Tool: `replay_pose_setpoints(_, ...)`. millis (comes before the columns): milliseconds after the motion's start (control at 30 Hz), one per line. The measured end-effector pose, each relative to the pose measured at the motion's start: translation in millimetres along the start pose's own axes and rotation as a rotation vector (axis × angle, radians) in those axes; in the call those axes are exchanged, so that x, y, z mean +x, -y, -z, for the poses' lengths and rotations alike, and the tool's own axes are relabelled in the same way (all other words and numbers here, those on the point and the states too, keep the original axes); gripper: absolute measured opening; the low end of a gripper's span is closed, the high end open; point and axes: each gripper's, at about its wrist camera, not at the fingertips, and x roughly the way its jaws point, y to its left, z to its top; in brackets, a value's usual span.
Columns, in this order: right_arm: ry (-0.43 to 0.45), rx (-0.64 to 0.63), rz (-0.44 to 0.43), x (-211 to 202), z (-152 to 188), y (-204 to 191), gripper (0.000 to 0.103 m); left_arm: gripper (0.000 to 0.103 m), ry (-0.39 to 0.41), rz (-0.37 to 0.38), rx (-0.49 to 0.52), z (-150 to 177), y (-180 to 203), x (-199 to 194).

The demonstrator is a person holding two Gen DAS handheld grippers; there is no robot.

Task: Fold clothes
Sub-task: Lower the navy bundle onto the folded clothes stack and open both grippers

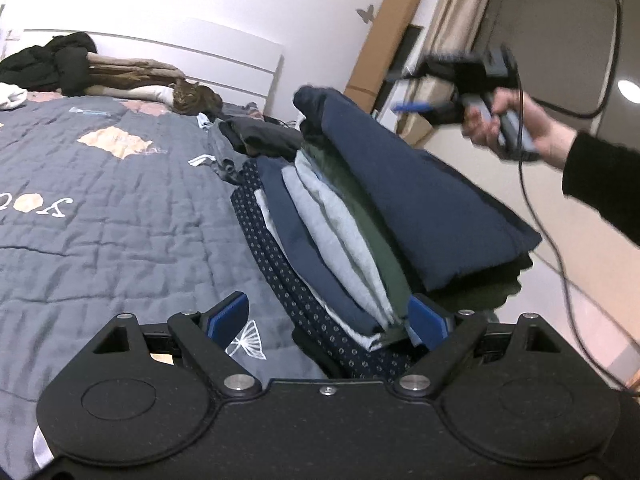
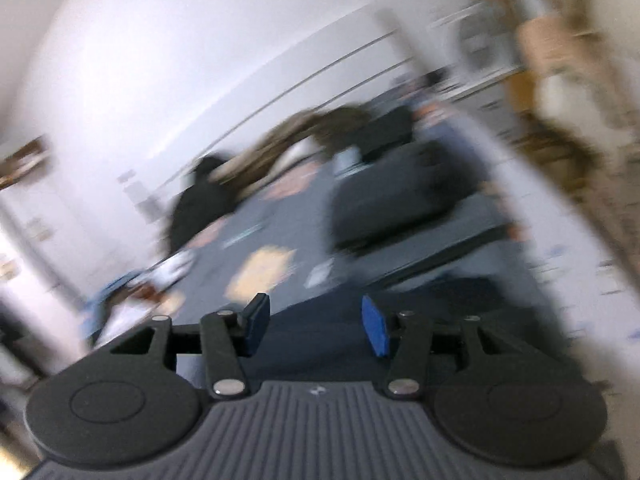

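Note:
A stack of folded clothes (image 1: 340, 232) lies on the bed's right side, with a navy garment (image 1: 416, 192) on top and grey, green and dotted navy layers below. My left gripper (image 1: 326, 320) is open, its blue pads on either side of the stack's near end. My right gripper (image 1: 424, 98) is held in the air beyond the stack, apart from it. In the blurred right wrist view it (image 2: 316, 326) is open and empty, and the dark stack (image 2: 404, 204) shows ahead.
The grey quilted bedspread (image 1: 100, 200) covers the bed. A cat (image 1: 188, 98) lies by the white headboard. Dark and brown clothes (image 1: 60, 66) are piled at the far left. A cardboard tube (image 1: 384, 40) leans on the wall. A black cable (image 1: 560, 264) hangs from the right gripper.

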Motion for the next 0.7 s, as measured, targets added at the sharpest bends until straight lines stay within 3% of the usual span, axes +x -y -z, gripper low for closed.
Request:
replay_pose_setpoints(133, -0.156, -0.076, -0.128, 30, 17, -40, 0.051, 0.086, -0.025, 0.009, 0.026, 6, 5, 8)
replay_pose_setpoints(233, -0.233, -0.086, -0.155, 60, 27, -57, 0.052, 0.086, -0.028, 0.013, 0.038, 8, 7, 8)
replay_pose_setpoints(500, -0.233, 0.027, -0.012, 118, 31, -46, 0.052, 0.086, -0.033, 0.016, 0.032, 8, 4, 8)
replay_pose_setpoints(700, -0.116, -0.045, -0.021, 81, 40, -72, 0.052, 0.086, -0.013, 0.012, 0.021, 6, 3, 4)
